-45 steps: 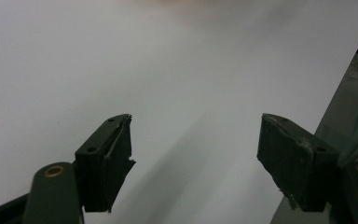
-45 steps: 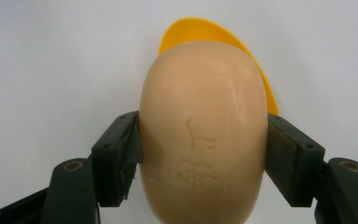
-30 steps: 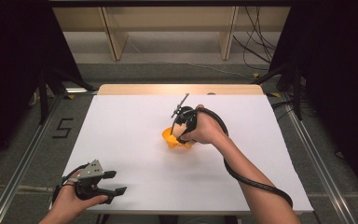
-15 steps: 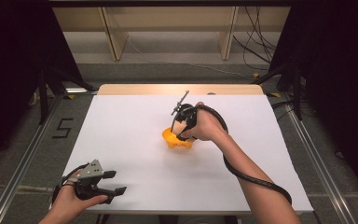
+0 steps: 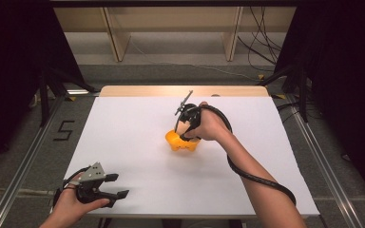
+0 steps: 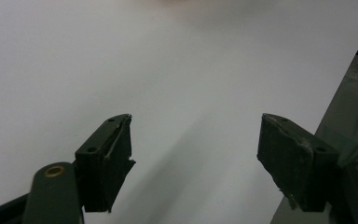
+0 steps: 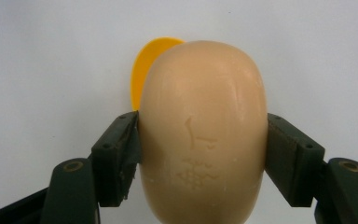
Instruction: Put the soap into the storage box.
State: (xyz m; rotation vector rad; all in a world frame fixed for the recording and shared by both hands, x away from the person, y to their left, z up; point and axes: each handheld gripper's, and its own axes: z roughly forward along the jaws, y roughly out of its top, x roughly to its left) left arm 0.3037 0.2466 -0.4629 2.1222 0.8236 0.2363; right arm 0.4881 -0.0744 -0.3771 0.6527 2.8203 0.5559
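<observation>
A beige oval soap bar (image 7: 203, 93) with an embossed mark sits between the jaws of my right gripper (image 7: 203, 142), which is shut on its two long sides. Behind the bar peeks the rim of an orange soap dish (image 7: 143, 67). In the high view the right gripper (image 5: 184, 129) points down over the orange dish (image 5: 179, 143) near the middle of the white table (image 5: 133, 128); the soap itself is hidden by the hand. My left gripper (image 5: 115, 185) rests at the front left of the table, open, with nothing between its jaws (image 6: 196, 137).
The table's front edge runs just right of the left gripper's jaw, with grey floor (image 6: 354, 98) beyond it. A black cable (image 5: 256, 178) trails along the right forearm. Metal rails (image 5: 24, 161) flank the table and wooden shelving (image 5: 171, 28) stands behind.
</observation>
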